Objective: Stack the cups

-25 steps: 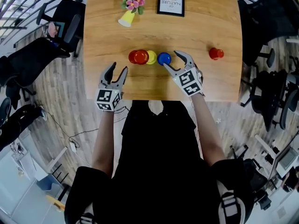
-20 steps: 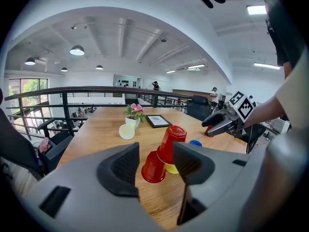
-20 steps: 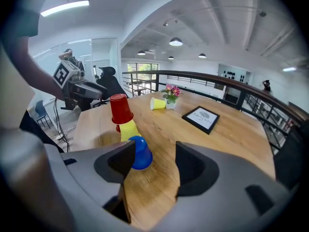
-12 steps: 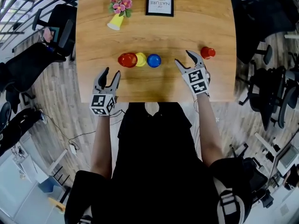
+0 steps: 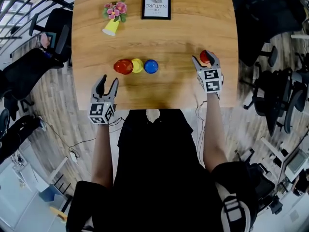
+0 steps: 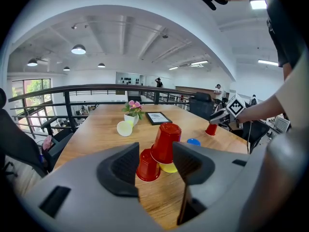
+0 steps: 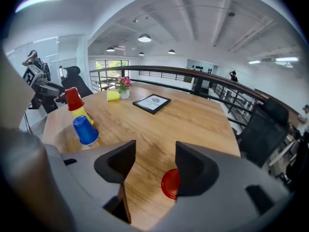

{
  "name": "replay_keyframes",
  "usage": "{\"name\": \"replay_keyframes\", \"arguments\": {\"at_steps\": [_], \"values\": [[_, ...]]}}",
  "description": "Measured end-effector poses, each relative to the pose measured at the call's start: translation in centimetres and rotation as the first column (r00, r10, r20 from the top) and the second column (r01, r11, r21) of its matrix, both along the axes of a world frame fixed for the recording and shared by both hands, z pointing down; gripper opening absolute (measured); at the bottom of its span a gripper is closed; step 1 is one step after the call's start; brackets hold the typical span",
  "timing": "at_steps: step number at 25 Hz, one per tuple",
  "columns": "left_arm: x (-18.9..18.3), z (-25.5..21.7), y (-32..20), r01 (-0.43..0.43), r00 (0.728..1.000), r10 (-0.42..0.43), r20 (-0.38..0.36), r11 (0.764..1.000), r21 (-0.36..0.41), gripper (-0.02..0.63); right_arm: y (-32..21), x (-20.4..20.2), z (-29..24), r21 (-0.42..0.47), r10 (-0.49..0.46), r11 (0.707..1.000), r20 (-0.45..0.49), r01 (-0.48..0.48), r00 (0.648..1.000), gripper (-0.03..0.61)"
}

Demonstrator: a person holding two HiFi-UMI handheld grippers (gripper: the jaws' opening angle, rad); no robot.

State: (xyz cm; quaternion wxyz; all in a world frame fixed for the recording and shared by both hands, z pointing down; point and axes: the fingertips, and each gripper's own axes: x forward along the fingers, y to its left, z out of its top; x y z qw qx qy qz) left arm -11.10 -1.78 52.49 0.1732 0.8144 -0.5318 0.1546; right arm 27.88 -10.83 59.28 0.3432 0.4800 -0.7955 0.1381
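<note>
Left tongs (image 5: 107,83) hover open and empty at the worktop's (image 5: 159,33) near edge. Their own view shows what the head view blurs: a low red cup (image 6: 147,166) and a tilted red cup (image 6: 165,142) leaning on the yellow cup (image 6: 169,168), with the blue cup (image 5: 151,66) beside them. Right tongs (image 5: 204,61), jaws apart, straddle the lone red cup (image 7: 170,183).

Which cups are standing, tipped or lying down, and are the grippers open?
Yellow cup: upside down.
Top red cup: tilted atop the yellow one.
Lower red cup: upside down.
Blue cup: upside down.
Lone red cup: standing between the right jaws, ungripped.
Pale yellow cup: lying on its side.
Left hand-held gripper: open, empty.
Right hand-held gripper: open.
</note>
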Motion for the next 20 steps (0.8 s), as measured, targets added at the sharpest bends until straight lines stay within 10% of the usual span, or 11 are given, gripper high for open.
{"name": "replay_keyframes", "arguments": {"at_steps": [20], "values": [[1.3,0.2,-0.2,-0.009,1.0,0.01,0.012,1.0,-0.01,0.233,0.6,8.0,4.6,-0.098,0.201,0.975,-0.012,-0.201,0.98,0.282]]}}
